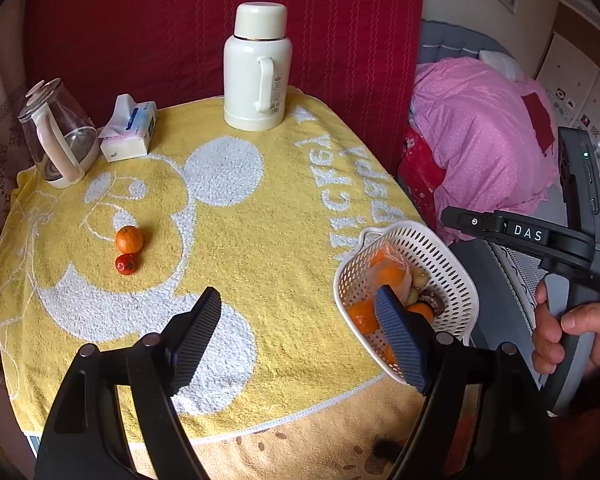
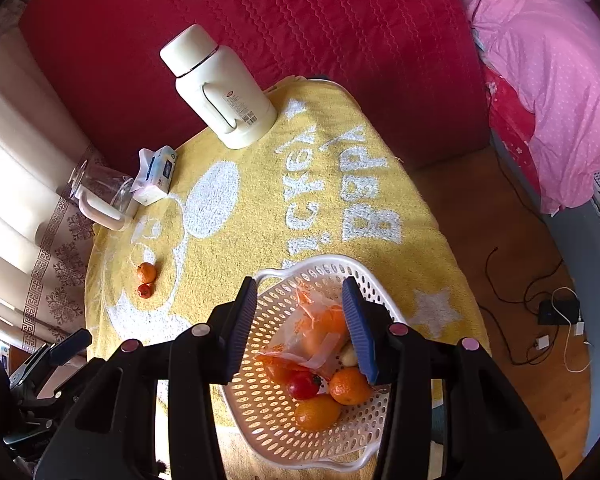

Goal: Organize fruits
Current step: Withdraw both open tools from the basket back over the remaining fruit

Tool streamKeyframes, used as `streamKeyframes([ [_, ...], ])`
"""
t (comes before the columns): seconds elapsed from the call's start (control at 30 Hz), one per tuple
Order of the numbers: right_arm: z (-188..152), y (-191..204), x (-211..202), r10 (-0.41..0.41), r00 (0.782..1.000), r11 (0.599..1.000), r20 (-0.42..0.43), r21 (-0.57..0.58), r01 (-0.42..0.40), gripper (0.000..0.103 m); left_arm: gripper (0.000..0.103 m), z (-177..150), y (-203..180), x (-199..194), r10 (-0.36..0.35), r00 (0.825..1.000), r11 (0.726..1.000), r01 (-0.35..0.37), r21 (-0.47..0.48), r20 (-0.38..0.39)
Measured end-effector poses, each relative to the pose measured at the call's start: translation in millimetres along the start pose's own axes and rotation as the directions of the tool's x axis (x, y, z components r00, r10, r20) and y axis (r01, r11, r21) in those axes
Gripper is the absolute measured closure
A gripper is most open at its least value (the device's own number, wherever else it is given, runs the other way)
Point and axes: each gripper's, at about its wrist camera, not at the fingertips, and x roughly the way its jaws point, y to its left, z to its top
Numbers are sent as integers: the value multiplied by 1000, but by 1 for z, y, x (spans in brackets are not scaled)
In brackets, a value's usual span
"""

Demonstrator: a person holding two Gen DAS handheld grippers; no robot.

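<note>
A white perforated basket sits at the table's right front edge, holding oranges, a red fruit and a clear plastic bag of orange fruit. An orange and a small red fruit lie together on the yellow towel at the left. My left gripper is open and empty above the towel's front. My right gripper is open and empty, hovering over the basket.
A cream thermos stands at the back. A tissue pack and a glass kettle sit at the back left. A red cover hangs behind; pink bedding lies right. Cables lie on the floor.
</note>
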Motion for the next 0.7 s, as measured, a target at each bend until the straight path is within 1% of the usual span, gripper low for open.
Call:
streamKeyframes([
  [0.33, -15, 47, 9, 6, 1000, 999, -15, -48, -7, 57, 24, -13, 49, -14, 17, 1000, 998, -17, -66, -2],
  [0.37, -16, 52, 10, 5, 1000, 999, -16, -52, -6, 55, 24, -14, 53, -15, 17, 1000, 997, -17, -73, -3],
  [0.4, -18, 56, 11, 4, 1000, 998, -16, -55, -5, 50, 24, -15, 58, -16, 18, 1000, 997, -18, -79, -4],
  [0.43, -20, 61, 11, 4, 1000, 998, -11, -59, -4, 48, 24, -16, 62, -17, 21, 1000, 996, -21, -83, -5],
  [0.7, -29, 97, 18, 19, 1000, 995, -15, -99, -21, 47, 24, -18, 92, -29, 64, 998, 991, -63, -116, 2],
])
